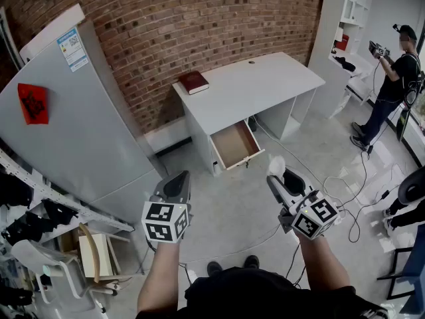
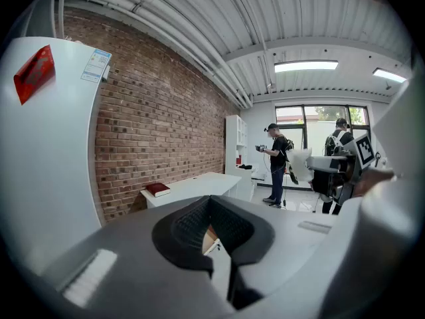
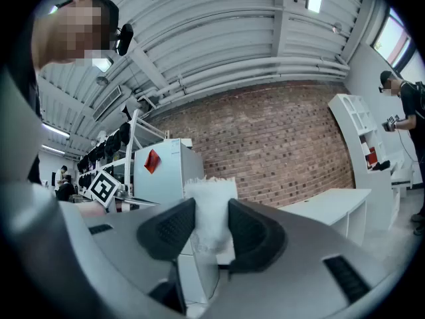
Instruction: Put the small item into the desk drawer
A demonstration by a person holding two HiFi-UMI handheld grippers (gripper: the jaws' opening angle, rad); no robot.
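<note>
A white desk [image 1: 265, 78] stands against the brick wall, and its wooden drawer [image 1: 234, 143] is pulled open and looks empty. My right gripper [image 1: 275, 178] hangs above the floor in front of the drawer, shut on a small white crinkly packet [image 1: 276, 165]. In the right gripper view the packet [image 3: 211, 201] sticks up between the two dark pads [image 3: 252, 228] of that gripper [image 3: 211, 224]. My left gripper [image 1: 178, 181] is further left at about the same height, shut with nothing in it. In its own view the left gripper [image 2: 211, 211] points toward the desk [image 2: 192, 186].
A dark red book [image 1: 194, 82] lies on the desk's left end. A tall grey cabinet [image 1: 86, 125] stands left of the desk, with a cluttered rack [image 1: 26, 205] below it. Cables [image 1: 352, 198] run over the floor at right. A person [image 1: 392, 85] stands by white shelves [image 1: 352, 18].
</note>
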